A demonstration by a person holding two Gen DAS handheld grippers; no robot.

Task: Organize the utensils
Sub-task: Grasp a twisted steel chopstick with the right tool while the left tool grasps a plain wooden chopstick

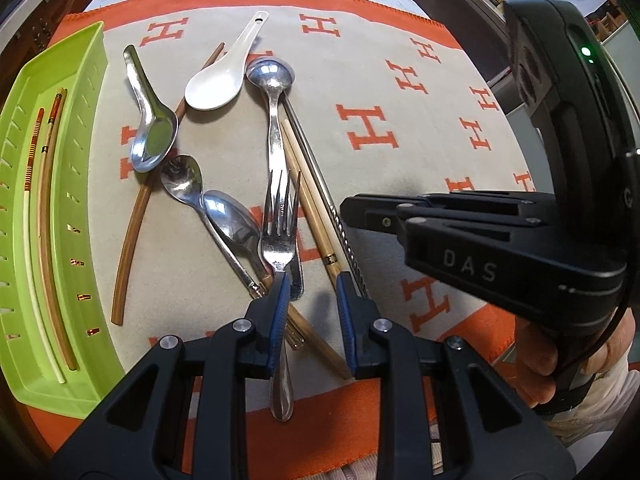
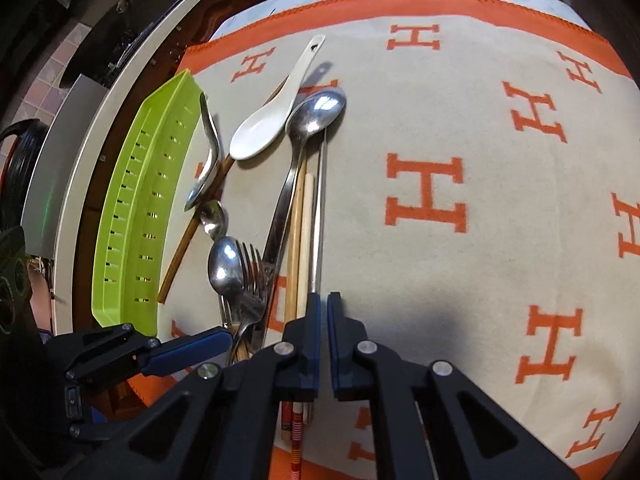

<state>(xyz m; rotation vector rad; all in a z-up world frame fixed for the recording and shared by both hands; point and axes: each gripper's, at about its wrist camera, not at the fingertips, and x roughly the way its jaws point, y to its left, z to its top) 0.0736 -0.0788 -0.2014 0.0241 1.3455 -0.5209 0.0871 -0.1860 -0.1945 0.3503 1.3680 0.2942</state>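
A pile of utensils lies on an orange and beige cloth [image 1: 400, 92]: a fork [image 1: 280, 236], a white ceramic spoon [image 1: 216, 84], a large steel spoon [image 1: 270, 74], a bent steel soup spoon [image 1: 154, 140], two teaspoons [image 1: 182, 178], pale bamboo chopsticks [image 1: 308, 200], a metal chopstick [image 2: 319, 220] and a brown chopstick [image 1: 128, 256]. My left gripper [image 1: 312, 292] is open low over the fork's neck and the bamboo chopsticks. My right gripper [image 2: 324, 304] is almost shut, a slim strip of cloth showing between its pads, its tip at the metal chopstick's near end.
A lime green slotted tray [image 1: 80, 80] sits at the cloth's left edge with two patterned chopsticks [image 1: 44, 200] inside. A hand [image 1: 536, 360] holds the right gripper's handle. Red-striped chopstick ends [image 2: 296, 432] show under the right gripper. The cloth's right half is bare.
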